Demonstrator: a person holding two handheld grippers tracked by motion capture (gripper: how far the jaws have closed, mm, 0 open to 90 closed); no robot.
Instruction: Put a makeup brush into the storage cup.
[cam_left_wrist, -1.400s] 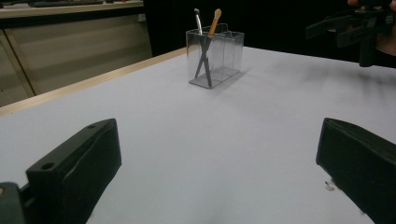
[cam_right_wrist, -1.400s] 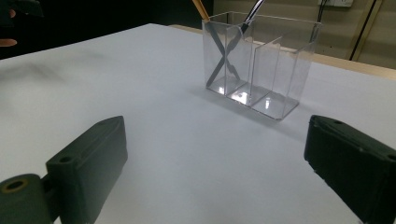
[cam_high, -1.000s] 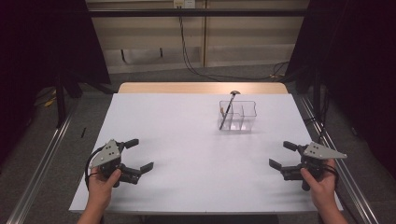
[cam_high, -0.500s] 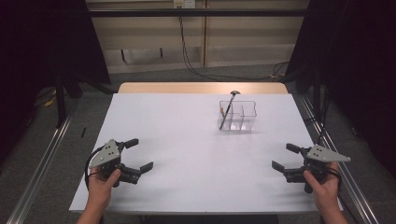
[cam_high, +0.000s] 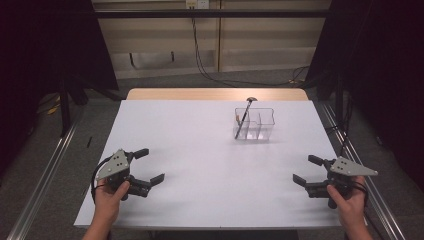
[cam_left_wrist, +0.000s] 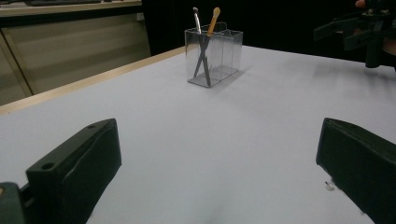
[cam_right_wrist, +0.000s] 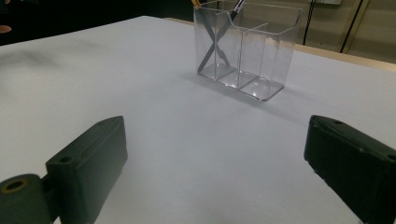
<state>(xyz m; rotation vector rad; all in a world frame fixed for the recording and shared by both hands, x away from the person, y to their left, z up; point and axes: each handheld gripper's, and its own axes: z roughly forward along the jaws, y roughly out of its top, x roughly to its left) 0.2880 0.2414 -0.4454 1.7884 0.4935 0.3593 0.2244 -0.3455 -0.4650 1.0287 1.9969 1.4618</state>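
Both low at the near table corners, left gripper (cam_high: 145, 166) and right gripper (cam_high: 308, 170) seemingly hover, jaws apart.

Open tabletop (cam_high: 200, 150) around far clear organizer (cam_high: 254, 124).

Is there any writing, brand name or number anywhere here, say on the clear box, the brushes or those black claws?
None can be read.
Clear box: bare plastic, no label.
Two brushes standing in it: no print that shows.
Left gripper and right gripper: plain black jaws and grey plates, no marks.
White table: blank.
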